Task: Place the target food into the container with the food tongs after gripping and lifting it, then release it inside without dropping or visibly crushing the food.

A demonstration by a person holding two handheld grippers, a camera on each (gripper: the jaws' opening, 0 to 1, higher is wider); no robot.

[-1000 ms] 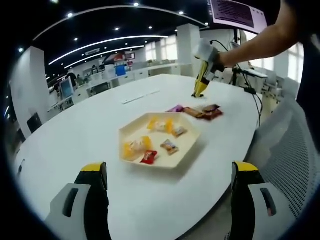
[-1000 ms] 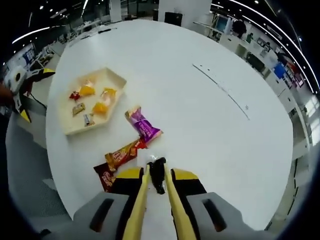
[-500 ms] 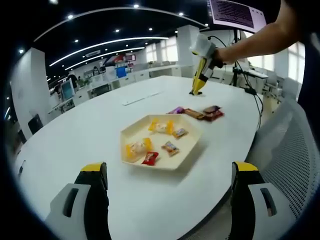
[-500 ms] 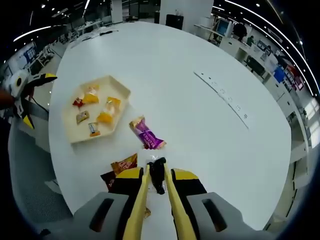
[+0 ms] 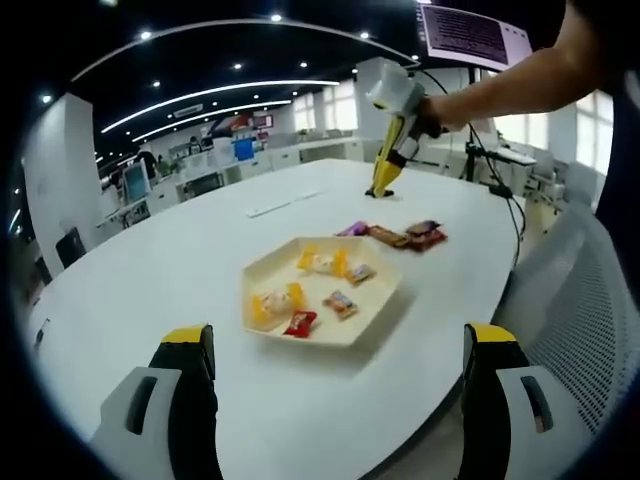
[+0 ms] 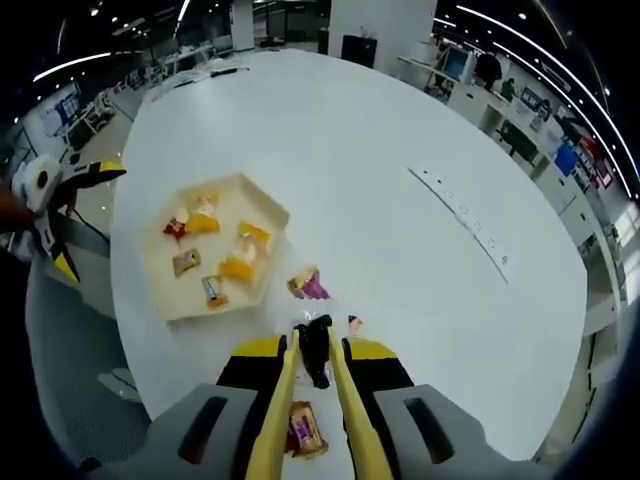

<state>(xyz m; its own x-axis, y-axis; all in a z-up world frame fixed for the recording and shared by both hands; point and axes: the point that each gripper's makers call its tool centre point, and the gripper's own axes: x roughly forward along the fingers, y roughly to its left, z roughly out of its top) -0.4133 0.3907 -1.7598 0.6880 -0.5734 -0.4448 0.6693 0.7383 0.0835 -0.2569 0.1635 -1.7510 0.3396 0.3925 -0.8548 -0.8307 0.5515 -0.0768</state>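
My right hand-held gripper [image 6: 312,352] has risen above the desk [image 6: 400,130], clenched on black food tongs [image 6: 315,350]. Wrapped snacks [image 5: 400,235] lie beside the tray [image 5: 375,310] of candies. My left hand-held gripper [image 5: 335,400] hovers released.

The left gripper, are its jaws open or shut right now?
Open. In its own view the left gripper has jaws standing far apart with nothing between them.

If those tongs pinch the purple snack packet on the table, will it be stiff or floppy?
The purple packet is probably floppy: its wrapper looks thin and crinkled. It likely weighs little, lying flat on the table. Its glossy film may slip, so the tongs would need a firm yet gentle pinch.
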